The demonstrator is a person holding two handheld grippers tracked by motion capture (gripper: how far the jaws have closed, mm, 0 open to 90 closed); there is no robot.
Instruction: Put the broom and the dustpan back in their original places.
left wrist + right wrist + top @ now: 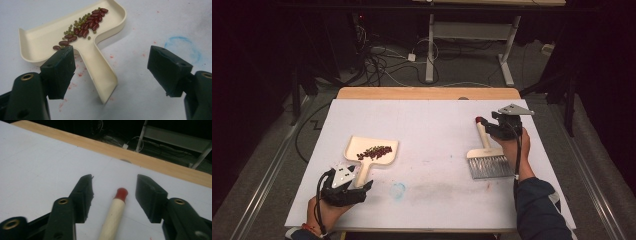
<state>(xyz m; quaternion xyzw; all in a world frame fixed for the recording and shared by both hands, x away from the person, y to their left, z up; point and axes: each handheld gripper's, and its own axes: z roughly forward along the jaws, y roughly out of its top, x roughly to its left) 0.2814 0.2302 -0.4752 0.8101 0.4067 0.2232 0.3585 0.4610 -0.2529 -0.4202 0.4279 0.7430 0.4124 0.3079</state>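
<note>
Straddling the dustpan (72, 37) handle, left tool (110, 65) gapes wide, gripping nothing. Right tool (113, 195) wide around brush (115, 212) handle, apart.

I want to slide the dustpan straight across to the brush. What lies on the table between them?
In the high view, bare white table lies between dustpan and brush. Faint smudges mark it; a blue ring mark sits nearer the person.

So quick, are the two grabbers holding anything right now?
Left gripper: open, holding nothing; the dustpan handle lies between its jaws.
Right gripper: open, holding nothing; the brush handle lies between its jaws.
</note>
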